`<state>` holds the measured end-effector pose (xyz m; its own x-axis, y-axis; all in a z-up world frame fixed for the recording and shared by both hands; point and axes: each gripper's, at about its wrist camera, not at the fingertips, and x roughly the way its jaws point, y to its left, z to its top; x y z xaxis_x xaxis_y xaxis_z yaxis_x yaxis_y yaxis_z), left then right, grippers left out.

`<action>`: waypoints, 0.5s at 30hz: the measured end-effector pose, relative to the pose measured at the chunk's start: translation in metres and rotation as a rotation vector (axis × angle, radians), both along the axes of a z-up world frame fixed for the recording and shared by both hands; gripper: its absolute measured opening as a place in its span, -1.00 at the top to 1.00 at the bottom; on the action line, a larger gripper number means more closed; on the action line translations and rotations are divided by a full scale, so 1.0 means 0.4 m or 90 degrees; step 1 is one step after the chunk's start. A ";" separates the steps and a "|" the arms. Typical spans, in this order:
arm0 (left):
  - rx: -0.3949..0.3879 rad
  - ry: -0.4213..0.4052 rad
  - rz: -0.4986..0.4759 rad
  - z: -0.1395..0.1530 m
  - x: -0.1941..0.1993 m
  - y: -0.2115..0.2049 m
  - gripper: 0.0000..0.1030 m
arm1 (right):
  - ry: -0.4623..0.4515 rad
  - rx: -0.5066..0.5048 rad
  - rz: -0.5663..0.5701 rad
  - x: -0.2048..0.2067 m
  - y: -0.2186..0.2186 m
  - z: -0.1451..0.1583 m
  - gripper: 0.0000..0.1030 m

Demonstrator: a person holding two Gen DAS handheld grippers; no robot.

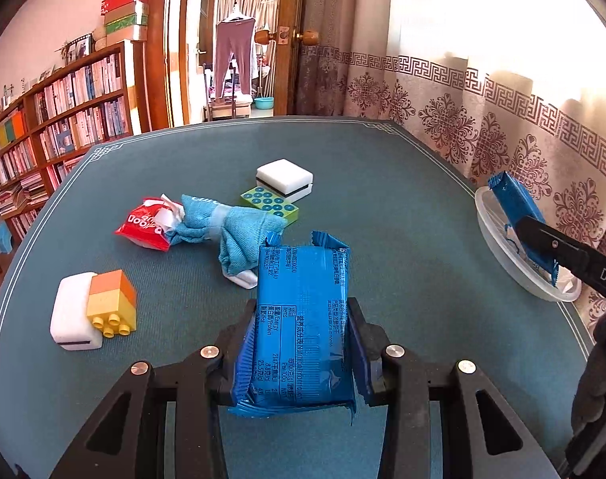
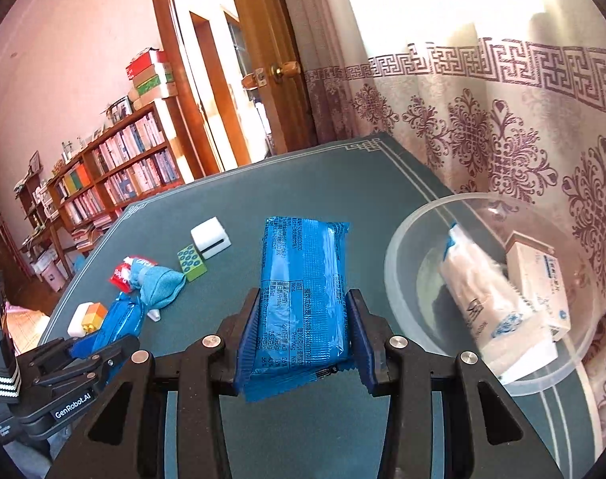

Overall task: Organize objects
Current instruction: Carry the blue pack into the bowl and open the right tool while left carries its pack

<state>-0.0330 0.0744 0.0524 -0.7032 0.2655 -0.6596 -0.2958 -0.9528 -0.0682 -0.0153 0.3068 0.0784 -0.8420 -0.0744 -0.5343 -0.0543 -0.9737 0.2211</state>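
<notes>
Only rightward: bowl's (image 2: pixel 398 263) white box (image 2: pixel 538 283).

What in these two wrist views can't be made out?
- Left wrist view: clear bowl contents, hidden by the right gripper and its blue packet.
- Right wrist view: print on the white box in the bowl, too small.
- Right wrist view: left gripper, its packet partly covered.

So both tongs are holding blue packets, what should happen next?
Probably the right tongs should carry their blue packet on over the clear bowl and let go: the bowl sits just to their right and already holds a white pack and a box.
</notes>
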 end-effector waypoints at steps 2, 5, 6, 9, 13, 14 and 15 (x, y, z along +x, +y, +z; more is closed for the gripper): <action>0.000 0.002 -0.009 0.007 0.001 0.017 0.17 | 0.009 0.002 -0.023 0.008 0.033 0.013 0.17; -0.002 0.001 -0.021 0.012 0.001 0.042 0.17 | 0.019 -0.001 -0.063 0.021 0.087 0.023 0.17; -0.002 -0.001 -0.025 0.014 0.001 0.051 0.17 | 0.021 -0.002 -0.077 0.024 0.106 0.024 0.17; -0.006 -0.002 -0.036 0.018 -0.001 0.076 0.17 | 0.026 0.003 -0.121 0.034 0.160 0.027 0.17; -0.007 0.002 -0.053 0.026 0.000 0.112 0.17 | 0.028 0.019 -0.184 0.044 0.230 0.022 0.17; -0.008 0.004 -0.058 0.029 0.002 0.123 0.17 | 0.027 0.023 -0.198 0.047 0.246 0.019 0.17; -0.009 0.005 -0.063 0.031 0.002 0.133 0.17 | 0.025 0.026 -0.210 0.049 0.260 0.015 0.17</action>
<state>-0.0323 0.1276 0.0650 -0.6789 0.3253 -0.6582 -0.3897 -0.9194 -0.0525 0.0041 0.4108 0.0846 -0.8373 0.2261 -0.4977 -0.3597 -0.9135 0.1900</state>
